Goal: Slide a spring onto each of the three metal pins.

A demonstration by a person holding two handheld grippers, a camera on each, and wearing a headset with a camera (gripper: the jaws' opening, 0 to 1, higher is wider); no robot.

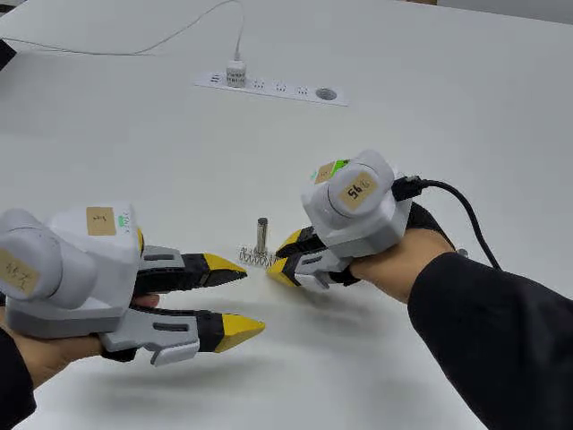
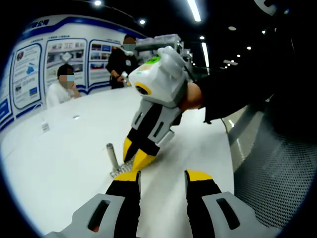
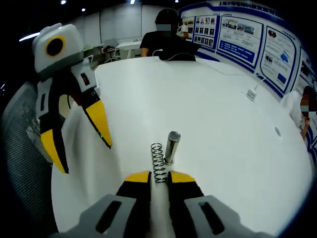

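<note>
Nearest us, our left gripper [image 1: 252,298] hangs with its jaws spread wide and nothing between them. Just beyond, our right gripper [image 1: 276,265] pinches one end of the spring [image 3: 158,161], which lies on the white table [image 1: 403,134] just beside the upright metal pin [image 3: 172,147]. Farther back sits a power strip [image 1: 269,88].

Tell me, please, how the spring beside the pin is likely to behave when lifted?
The spring is thin, open wire coils, so probably light and likely to squash or bow if squeezed hard. Lying on its side on the smooth table, it may roll or skid if nudged. The right gripper seems to pinch only its near end, so it might swivel.
</note>
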